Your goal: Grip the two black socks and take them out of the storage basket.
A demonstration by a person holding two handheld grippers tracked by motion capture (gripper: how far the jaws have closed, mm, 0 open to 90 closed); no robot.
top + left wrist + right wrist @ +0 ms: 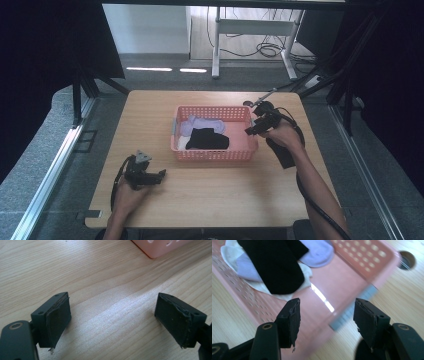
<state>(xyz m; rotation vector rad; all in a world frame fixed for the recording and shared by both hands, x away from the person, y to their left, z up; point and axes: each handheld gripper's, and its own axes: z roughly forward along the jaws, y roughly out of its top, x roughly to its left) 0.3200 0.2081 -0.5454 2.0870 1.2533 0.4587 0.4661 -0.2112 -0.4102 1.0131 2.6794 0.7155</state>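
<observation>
Right gripper [251,129]: held in the person's right hand [282,134] at the right end of the basket, above its rim. Jaws partly apart, nothing between the pads; in the right gripper view [325,317] the basket floor and rim show through the gap.

Left gripper [157,176]: held in the left hand [131,192] at the near left of the worktop, well apart from the basket's near-left corner. Jaws wide apart, holding nothing; in the left gripper view [112,320] bare wood lies between the pads.

Basket [215,154]: pink, perforated walls, at the middle of the worktop, slightly toward the far side.

Black sock [207,139]: in the basket, centre, lying uppermost on the other pieces; seen also in the right gripper view [274,265].

Lavender socks [202,124]: in the basket, on the far-left side, partly under the black sock.

White cloth item [183,143]: at the basket's left wall, lowest in the pile.

Worktop [210,195]: light wood, with a round cable hole [248,103] just beyond the basket's far-right corner.
</observation>
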